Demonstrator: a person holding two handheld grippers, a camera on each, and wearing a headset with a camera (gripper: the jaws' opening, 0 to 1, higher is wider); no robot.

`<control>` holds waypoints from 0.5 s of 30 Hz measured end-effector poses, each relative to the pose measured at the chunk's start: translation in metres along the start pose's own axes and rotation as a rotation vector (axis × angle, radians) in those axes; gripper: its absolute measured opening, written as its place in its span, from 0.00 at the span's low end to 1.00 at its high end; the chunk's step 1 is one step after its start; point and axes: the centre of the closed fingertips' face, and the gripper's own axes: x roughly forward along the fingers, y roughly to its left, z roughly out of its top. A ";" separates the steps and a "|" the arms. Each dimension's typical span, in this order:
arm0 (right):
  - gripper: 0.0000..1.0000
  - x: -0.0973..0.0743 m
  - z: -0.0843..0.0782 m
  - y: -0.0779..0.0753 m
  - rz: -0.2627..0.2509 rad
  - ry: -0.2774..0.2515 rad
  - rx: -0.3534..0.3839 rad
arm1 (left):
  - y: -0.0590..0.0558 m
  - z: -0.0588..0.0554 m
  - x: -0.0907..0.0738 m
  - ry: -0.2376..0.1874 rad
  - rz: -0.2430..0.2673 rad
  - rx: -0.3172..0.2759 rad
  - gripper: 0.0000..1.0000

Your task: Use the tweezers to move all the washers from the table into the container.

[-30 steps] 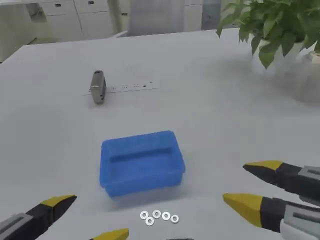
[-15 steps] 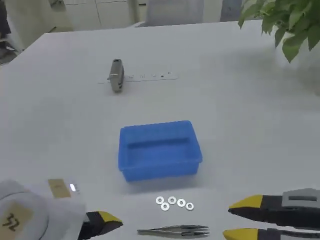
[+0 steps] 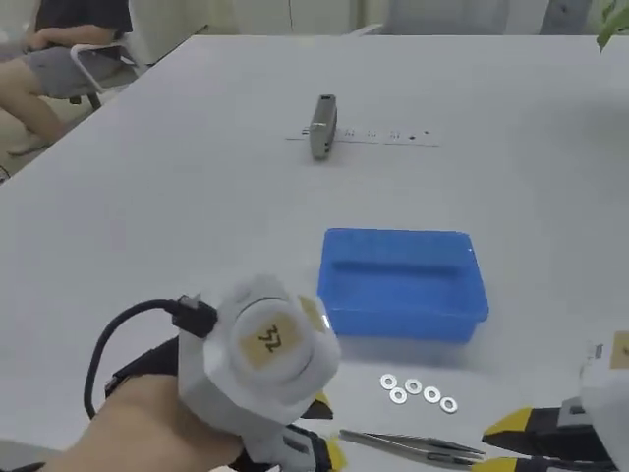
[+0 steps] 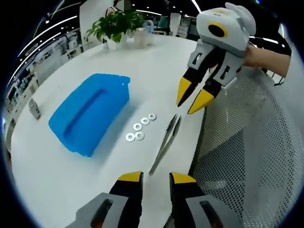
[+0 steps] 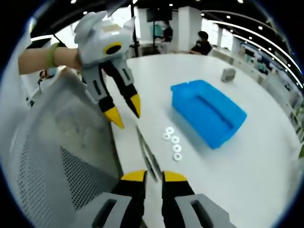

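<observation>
Several silver washers lie in a short row on the white table, just in front of the blue container. Steel tweezers lie flat near the table's front edge, between the two grippers. My left gripper is narrowly open and holds nothing; one end of the tweezers lies just ahead of it. My right gripper points at the other end, also narrowly open with nothing between its fingers.
A small metal block rests by a socket strip at the back. A person sits at the far left. A potted plant stands at one table end. A mesh chair is beside the front edge.
The head camera has swung left and down. My left gripper has risen large into view, both grippers have closed in on the tweezers, and the right jaws have narrowed. Washers, tweezers and container stay put.
</observation>
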 end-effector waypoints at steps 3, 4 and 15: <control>0.07 -0.001 -0.005 -0.003 0.001 0.005 0.021 | 0.004 0.001 0.008 0.054 -0.009 0.101 0.11; 0.07 -0.002 -0.007 -0.003 0.005 0.012 0.023 | 0.004 0.000 0.011 0.081 -0.010 0.131 0.09; 0.11 0.017 -0.004 0.008 0.104 0.033 -0.065 | 0.002 -0.002 0.017 0.111 -0.041 0.239 0.00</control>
